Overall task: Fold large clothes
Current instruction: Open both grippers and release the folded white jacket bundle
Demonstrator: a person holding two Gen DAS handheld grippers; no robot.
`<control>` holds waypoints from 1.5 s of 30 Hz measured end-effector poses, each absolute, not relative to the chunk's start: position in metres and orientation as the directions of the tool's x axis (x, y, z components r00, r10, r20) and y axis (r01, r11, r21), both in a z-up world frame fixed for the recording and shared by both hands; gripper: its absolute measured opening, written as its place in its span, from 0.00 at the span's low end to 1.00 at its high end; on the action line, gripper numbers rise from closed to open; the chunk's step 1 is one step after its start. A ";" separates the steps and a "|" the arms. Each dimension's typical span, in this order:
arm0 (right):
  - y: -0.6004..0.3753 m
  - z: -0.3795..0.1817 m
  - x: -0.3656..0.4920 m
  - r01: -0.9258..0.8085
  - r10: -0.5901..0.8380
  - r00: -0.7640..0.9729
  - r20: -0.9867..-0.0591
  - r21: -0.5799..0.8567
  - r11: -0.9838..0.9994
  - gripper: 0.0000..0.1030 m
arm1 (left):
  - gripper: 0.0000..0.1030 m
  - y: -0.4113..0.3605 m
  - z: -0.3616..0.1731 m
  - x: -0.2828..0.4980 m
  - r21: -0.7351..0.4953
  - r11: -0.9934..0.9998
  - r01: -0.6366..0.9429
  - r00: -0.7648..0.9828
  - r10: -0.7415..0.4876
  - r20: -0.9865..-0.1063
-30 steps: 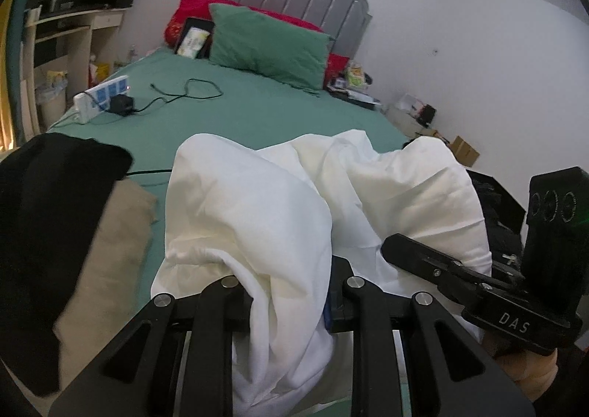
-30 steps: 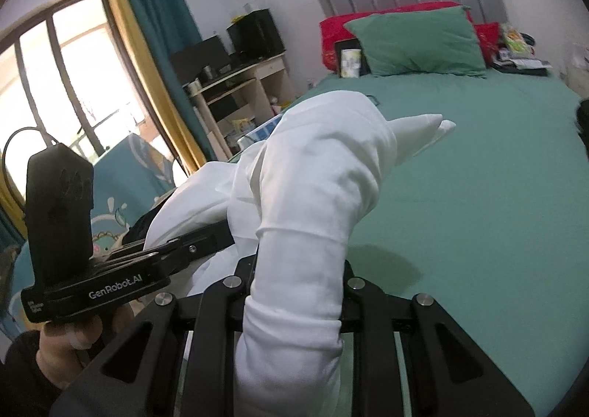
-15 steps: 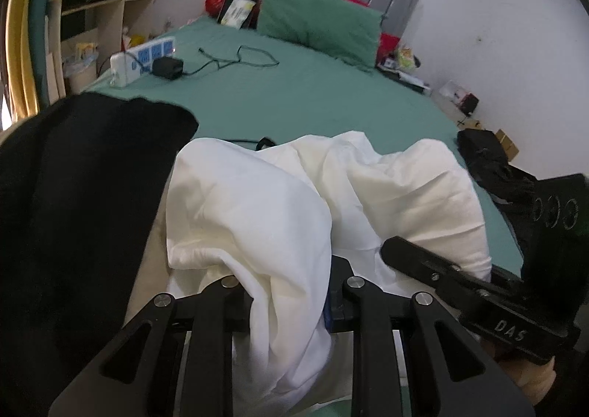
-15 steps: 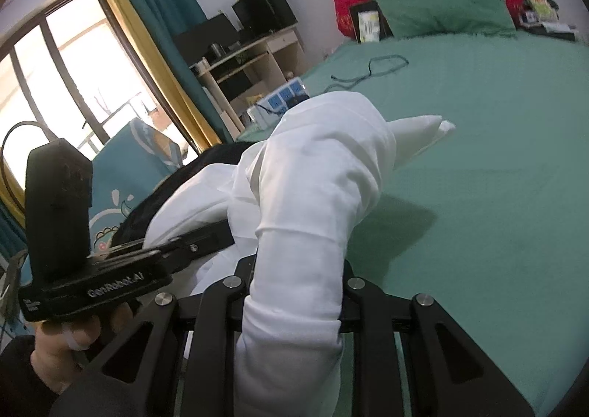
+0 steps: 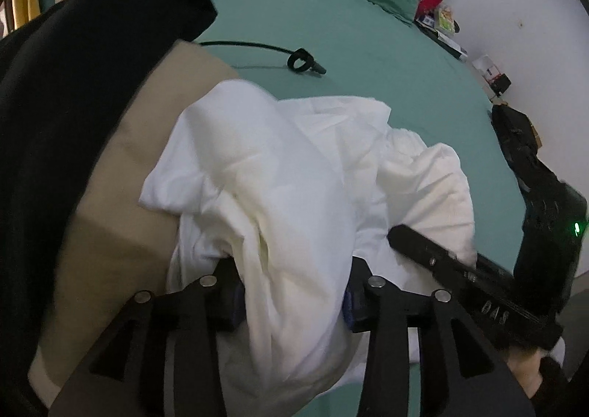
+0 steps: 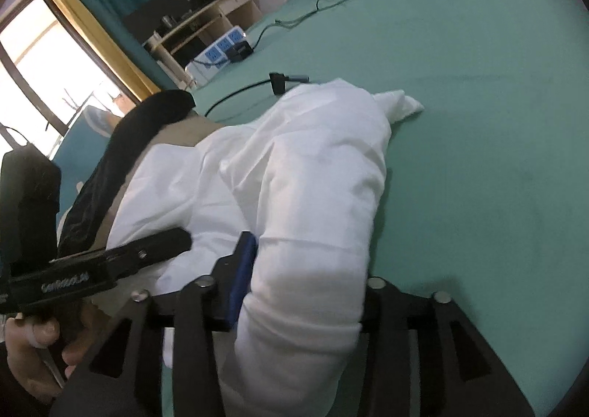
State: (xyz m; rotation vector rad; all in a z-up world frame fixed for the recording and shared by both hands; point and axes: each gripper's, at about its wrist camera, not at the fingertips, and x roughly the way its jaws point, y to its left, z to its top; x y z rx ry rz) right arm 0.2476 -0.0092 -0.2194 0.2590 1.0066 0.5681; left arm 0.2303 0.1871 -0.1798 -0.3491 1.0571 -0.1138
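Left wrist: white garment (image 5: 294, 196) between fingers (image 5: 228, 292)

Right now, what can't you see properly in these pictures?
- Left gripper pads: left view, white cloth covers them as the jaws open.
- Right gripper's right pad: right view, cloth covers it.
- Tan cloth: black cloth covers part.
- What garment the white cloth is: too bunched.

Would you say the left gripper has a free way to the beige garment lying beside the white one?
Probably yes: the beige garment lies bare just beside the left gripper. But its jaws, now opening, have the white garment between them, so that needs dropping first.
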 end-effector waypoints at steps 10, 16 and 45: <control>-0.018 -0.185 0.232 -0.347 0.462 0.405 -0.789 0.335 0.876 0.49 | 0.42 0.188 -0.143 0.188 -0.177 0.979 -0.101 0.607 -0.080 -0.790; -0.032 -0.166 0.225 -0.304 0.427 0.458 -0.780 0.314 0.899 0.49 | 0.42 0.163 -0.101 0.178 -0.136 0.990 -0.041 0.760 -0.058 -0.647; -0.032 -0.187 0.230 -0.313 0.361 0.398 -0.843 0.245 0.918 0.57 | 0.42 0.175 -0.171 0.210 -0.167 0.982 -0.092 0.539 -0.092 -0.837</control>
